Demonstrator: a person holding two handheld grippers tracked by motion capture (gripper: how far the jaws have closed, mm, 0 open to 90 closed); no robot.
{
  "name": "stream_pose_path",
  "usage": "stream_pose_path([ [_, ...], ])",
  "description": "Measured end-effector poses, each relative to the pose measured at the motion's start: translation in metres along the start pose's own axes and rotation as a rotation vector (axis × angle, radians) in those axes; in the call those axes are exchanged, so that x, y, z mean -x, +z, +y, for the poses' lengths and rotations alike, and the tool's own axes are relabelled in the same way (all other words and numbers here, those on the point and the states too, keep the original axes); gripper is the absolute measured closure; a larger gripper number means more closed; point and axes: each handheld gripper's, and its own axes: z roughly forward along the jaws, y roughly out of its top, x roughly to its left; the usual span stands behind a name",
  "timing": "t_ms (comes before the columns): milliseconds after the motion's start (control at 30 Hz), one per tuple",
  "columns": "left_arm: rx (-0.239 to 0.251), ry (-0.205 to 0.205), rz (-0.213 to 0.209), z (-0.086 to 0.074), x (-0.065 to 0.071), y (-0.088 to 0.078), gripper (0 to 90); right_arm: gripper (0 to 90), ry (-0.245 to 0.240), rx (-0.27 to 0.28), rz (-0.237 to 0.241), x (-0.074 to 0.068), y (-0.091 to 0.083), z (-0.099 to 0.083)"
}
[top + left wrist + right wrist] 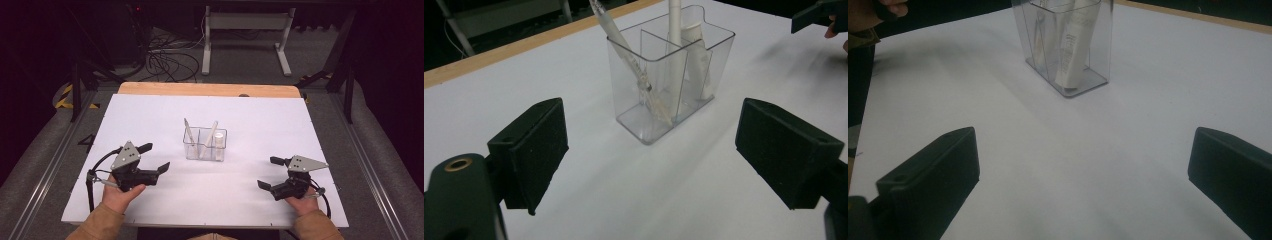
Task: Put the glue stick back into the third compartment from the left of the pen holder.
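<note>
Clear box (205,145) w/ pens, both grippers open, nothing held.
Box looks light, hard & slippery, prob. cracks easy; grab its thin top rim.

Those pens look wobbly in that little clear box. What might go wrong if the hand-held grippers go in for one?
The clear organizer looks light, so a nudge from the left hand-held gripper might slide or tip it. The two pens lean in opposite directions above the rim, so grabbing one may knock the other. The white tube stands close behind a divider, so wide-open jaws could catch the wall instead.
</note>
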Motion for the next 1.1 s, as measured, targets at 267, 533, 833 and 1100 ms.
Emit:
stream_pose_path([
  [267,0.036,-0.038,-0.005,-0.023,-0.004,-0.004,12.7,0.3,-0.005,-0.002,0.001,0.000,0.000,0.000],
  [533,0.040,-0.070,-0.004,-0.042,-0.009,-0.008,12.7,0.3,-0.007,-0.002,0.004,0.000,0.000,0.000],
  [833,0.014,-0.056,0.019,-0.058,-0.004,-0.017,12.6,0.3,-0.008,-0.003,0.006,-0.001,0.000,0.000],
  [1100,0.017,-0.045,0.019,-0.056,-0.002,-0.015,12.6,0.3,-0.011,-0.002,0.009,-0.001,0.001,0.000],
])
